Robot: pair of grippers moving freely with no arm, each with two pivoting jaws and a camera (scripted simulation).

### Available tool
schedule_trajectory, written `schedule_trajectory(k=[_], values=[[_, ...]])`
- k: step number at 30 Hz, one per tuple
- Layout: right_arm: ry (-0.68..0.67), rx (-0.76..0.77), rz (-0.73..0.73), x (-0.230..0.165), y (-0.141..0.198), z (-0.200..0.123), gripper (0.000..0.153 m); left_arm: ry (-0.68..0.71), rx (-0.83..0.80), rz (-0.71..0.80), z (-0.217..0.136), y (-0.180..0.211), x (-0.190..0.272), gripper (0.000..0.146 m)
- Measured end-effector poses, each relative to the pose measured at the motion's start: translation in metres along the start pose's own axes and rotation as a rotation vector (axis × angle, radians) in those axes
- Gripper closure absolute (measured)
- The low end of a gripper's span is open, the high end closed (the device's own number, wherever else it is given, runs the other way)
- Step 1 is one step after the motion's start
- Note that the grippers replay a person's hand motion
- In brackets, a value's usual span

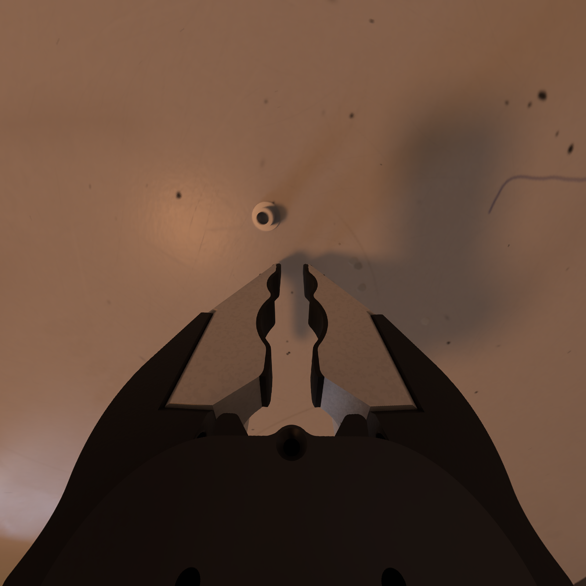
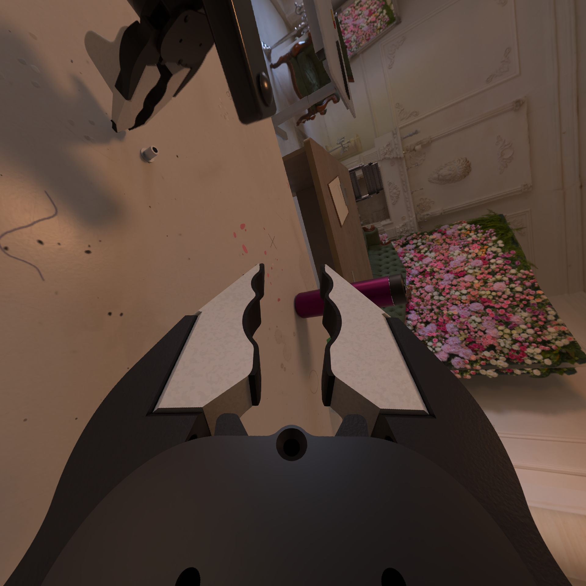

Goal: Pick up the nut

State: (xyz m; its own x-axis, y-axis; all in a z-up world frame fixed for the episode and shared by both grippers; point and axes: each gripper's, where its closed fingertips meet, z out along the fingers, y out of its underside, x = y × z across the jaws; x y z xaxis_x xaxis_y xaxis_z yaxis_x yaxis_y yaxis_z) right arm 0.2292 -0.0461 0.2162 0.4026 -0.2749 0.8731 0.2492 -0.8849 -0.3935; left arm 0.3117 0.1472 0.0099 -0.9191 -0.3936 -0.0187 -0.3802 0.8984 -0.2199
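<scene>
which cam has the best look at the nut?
Left wrist view. The nut lies centred just ahead of the left gripper, unobstructed, bore facing the camera. The right wrist view shows it smaller, off to the upper left on the table, seen obliquely, beyond the right gripper.

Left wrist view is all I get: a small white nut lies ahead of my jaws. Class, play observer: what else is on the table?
Observer: A magenta cylinder stands upright near the table edge, partly behind the right gripper.
Operator: Is that gripper holding anything?
Observer: No, its jaws are open and empty.
Operator: Any marks there?
Observer: Pink spatters dot the table beside it.
</scene>
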Motion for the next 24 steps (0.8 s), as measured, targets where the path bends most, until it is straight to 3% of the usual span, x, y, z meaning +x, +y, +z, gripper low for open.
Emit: schedule_trajectory(k=[5, 8, 12, 19, 24], values=[[-0.003, 0.003, 0.000, -0.001, 0.000, -0.002, 0.118, -0.062, 0.021, 0.047, 0.001, -0.012, -0.003, 0.125], [-0.005, 0.001, 0.005, -0.001, 0.003, -0.003, 0.118, -0.107, 0.114, -0.040, 0.000, -0.015, -0.009, 0.113], [-0.003, 0.000, 0.011, -0.002, 0.006, -0.002, 0.118, -0.076, 0.273, -0.151, -0.002, -0.021, -0.010, 0.110], [0.000, 0.015, 0.003, -0.005, 0.001, 0.002, 0.118, -0.056, 0.368, -0.282, 0.005, -0.029, -0.017, 0.130], [0.001, 0.027, -0.015, -0.009, -0.003, 0.005, 0.118, 0.008, 0.405, -0.293, 0.006, -0.033, -0.015, 0.135]])
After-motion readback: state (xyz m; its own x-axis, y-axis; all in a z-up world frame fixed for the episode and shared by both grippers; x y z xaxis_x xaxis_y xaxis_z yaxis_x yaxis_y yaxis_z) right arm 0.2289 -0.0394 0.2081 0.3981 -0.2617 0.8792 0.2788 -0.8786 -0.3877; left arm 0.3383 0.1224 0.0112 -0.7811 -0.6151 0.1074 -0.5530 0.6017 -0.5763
